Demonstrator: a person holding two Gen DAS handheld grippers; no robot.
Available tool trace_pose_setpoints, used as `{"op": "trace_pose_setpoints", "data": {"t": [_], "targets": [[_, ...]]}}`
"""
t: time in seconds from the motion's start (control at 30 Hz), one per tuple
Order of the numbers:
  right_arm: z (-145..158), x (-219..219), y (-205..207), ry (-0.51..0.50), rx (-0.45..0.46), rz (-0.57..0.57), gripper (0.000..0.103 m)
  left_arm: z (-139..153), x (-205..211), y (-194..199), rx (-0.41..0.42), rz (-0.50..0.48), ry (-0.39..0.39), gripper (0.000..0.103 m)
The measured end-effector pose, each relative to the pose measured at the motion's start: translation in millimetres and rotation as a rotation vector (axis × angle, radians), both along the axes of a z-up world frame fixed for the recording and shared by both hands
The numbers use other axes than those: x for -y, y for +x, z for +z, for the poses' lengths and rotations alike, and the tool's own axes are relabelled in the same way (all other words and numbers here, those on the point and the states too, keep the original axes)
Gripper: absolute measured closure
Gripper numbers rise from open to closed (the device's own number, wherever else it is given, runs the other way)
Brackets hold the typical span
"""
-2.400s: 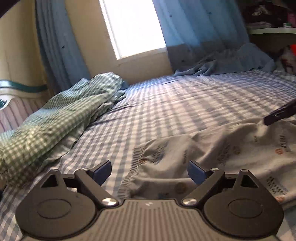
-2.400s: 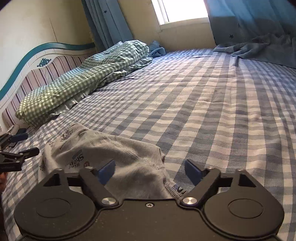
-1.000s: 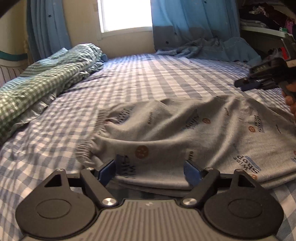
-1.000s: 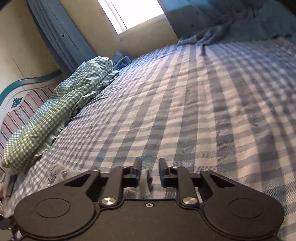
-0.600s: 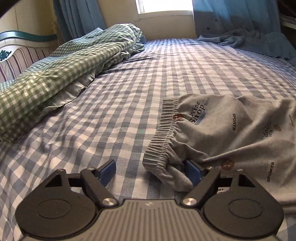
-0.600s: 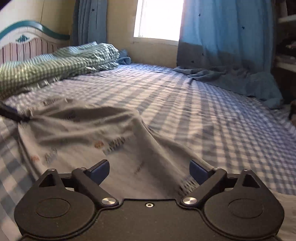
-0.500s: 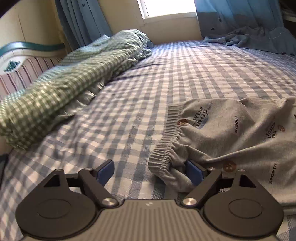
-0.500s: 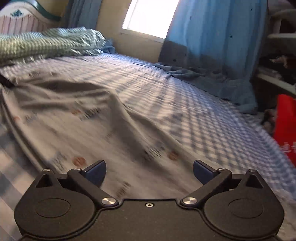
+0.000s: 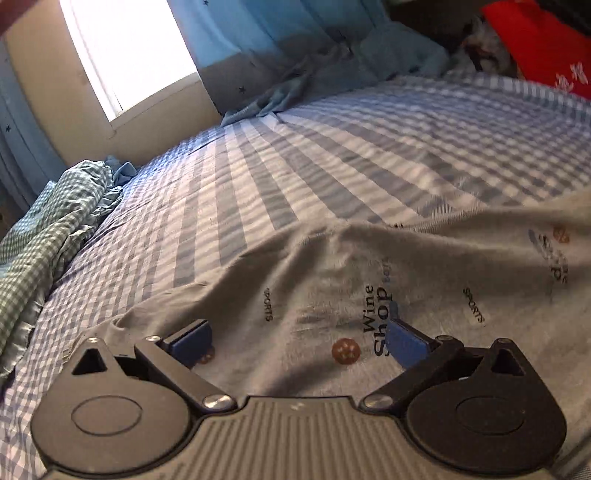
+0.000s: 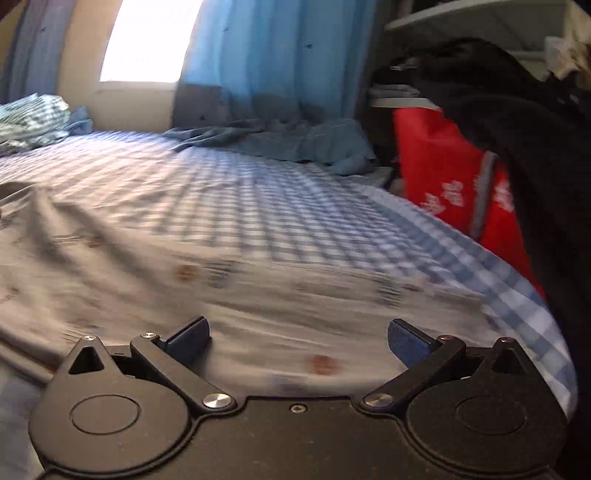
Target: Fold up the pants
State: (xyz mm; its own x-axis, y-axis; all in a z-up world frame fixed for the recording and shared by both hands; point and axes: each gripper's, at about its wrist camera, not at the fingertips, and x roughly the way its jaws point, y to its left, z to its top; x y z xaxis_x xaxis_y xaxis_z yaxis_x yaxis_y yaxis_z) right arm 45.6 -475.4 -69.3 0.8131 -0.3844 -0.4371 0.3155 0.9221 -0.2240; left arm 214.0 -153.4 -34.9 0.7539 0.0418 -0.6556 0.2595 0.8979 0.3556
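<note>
Blue checked bedsheet [image 9: 332,155], green gingham bedding [image 9: 44,236], blue curtain [image 10: 280,55] — red bag [image 10: 443,173], bright window [image 9: 129,48]

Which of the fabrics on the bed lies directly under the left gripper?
The grey printed pants, which carry words like "Wine Shop". The green checked blanket is bunched at the bed's left edge, and the blue curtain trails at the far end.

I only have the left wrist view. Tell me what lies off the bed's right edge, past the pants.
Observer: A red bag stands beside the bed there.
Operator: Report the right gripper.
Observer: The right gripper has its jaws wide apart over the gray pants, gripping nothing.
Operator: Say what's above the bag.
Observer: A dark garment hangs over it, below a shelf.
</note>
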Motion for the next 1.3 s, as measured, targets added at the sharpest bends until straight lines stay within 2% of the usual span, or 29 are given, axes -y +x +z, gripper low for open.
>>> {"op": "trace_pose_setpoints", "data": {"t": [0.03, 0.1, 0.17, 0.2, 0.3, 0.33, 0.4, 0.5, 0.57, 0.63, 0.7, 0.77, 0.9, 1.0, 1.13, 1.17, 1.23, 1.3], "targets": [[-2, 19, -7, -0.02, 0.002, -0.034, 0.001, -3, 0, -4, 0.031, -0.004, 0.006, 0.0], [-5, 58, -23, -0.039, 0.012, -0.09, 0.001, -1, 3, -2, 0.023, 0.0, 0.035, 0.0], [-3, 92, -40, 0.035, 0.044, -0.085, 0.001, 6, 13, -1, 0.018, 0.022, 0.054, 0.0], [0, 101, -46, 0.07, 0.06, -0.077, 0.001, 11, 19, 1, 0.024, 0.025, 0.049, 0.0], [9, 98, -65, 0.045, 0.123, -0.143, 0.001, 26, 47, -1, 0.045, -0.019, -0.002, 0.0], [11, 98, -72, 0.08, 0.153, -0.141, 0.001, 30, 61, -4, 0.046, -0.048, -0.018, 0.0], [11, 108, -84, 0.244, 0.194, -0.085, 0.001, 32, 94, -11, 0.043, -0.124, -0.038, 0.0], [6, 129, -93, 0.49, 0.216, -0.061, 0.001, 26, 153, -17, 0.03, -0.273, -0.051, 0.0], [3, 144, -94, 0.609, 0.229, -0.057, 0.002, 18, 182, -16, 0.01, -0.35, -0.113, 0.0], [4, 154, -92, 0.679, 0.236, -0.058, 0.004, 6, 207, -9, -0.045, -0.348, -0.163, 0.0], [8, 161, -88, 0.718, 0.238, -0.069, 0.009, -5, 226, 3, -0.084, -0.314, -0.177, 0.0], [10, 169, -81, 0.757, 0.222, -0.084, 0.017, -13, 236, 11, -0.073, -0.27, -0.181, 0.0], [11, 180, -70, 0.809, 0.187, -0.142, 0.028, -15, 234, 17, -0.101, -0.236, -0.221, 0.0], [10, 188, -66, 0.873, 0.206, -0.235, 0.04, -12, 229, 19, -0.124, -0.226, -0.236, 0.001], [3, 188, -68, 0.904, 0.242, -0.344, 0.086, -3, 220, 18, -0.184, -0.222, -0.283, 0.0], [0, 187, -70, 0.92, 0.265, -0.344, 0.092, 1, 218, 18, -0.201, -0.227, -0.308, 0.001], [0, 179, -71, 0.878, 0.296, -0.315, 0.097, 11, 217, 21, -0.242, -0.246, -0.366, 0.001], [9, 160, -67, 0.725, 0.316, -0.264, 0.098, 23, 215, 27, -0.31, -0.297, -0.483, 0.001]]}}
